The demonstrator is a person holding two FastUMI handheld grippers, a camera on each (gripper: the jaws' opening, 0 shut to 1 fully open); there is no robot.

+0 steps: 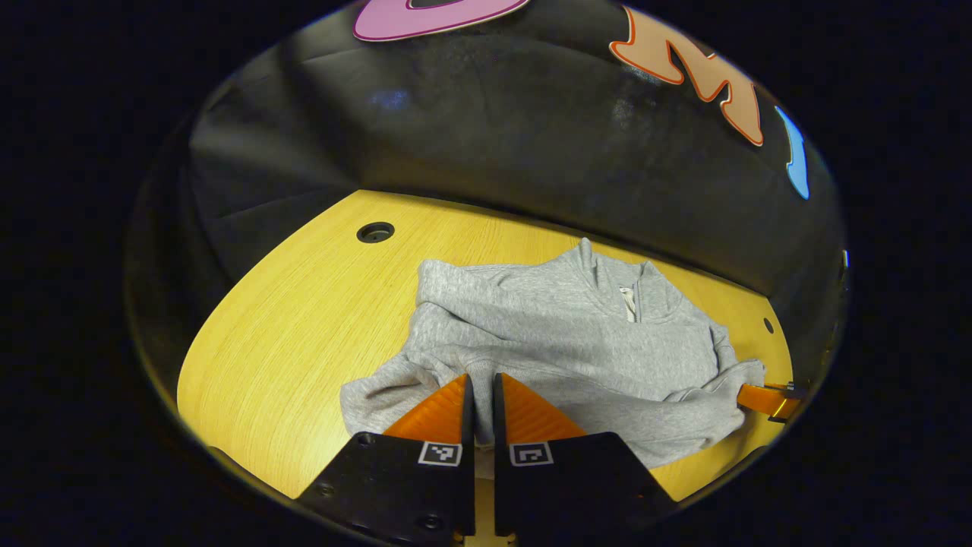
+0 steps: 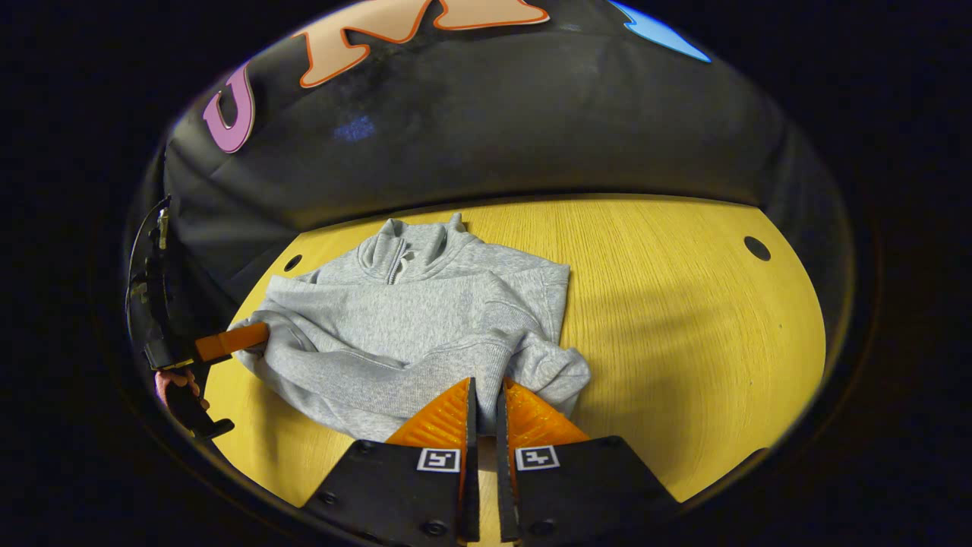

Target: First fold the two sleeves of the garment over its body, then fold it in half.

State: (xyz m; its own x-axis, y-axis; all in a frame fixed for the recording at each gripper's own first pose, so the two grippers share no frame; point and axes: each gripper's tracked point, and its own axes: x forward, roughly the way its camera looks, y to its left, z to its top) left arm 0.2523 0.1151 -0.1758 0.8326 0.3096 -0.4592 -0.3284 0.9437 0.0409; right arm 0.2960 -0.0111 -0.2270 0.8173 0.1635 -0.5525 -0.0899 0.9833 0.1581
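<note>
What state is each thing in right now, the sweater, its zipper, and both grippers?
Sweater: lying on the table, both sleeves folded across the body, not yet folded in half.
Zipper: partly open at the collar.
Left gripper: fingers nearly together at the sweater's near edge.
Right gripper: fingers nearly together at the sweater's hem.

yellow wood-grain table [image 1: 304, 319] with round cable holes [image 1: 375, 232], black wrinkled cloth wall [image 1: 493, 137] close behind it, dim booth, light glare on cloth, soft shadows across table top
</note>
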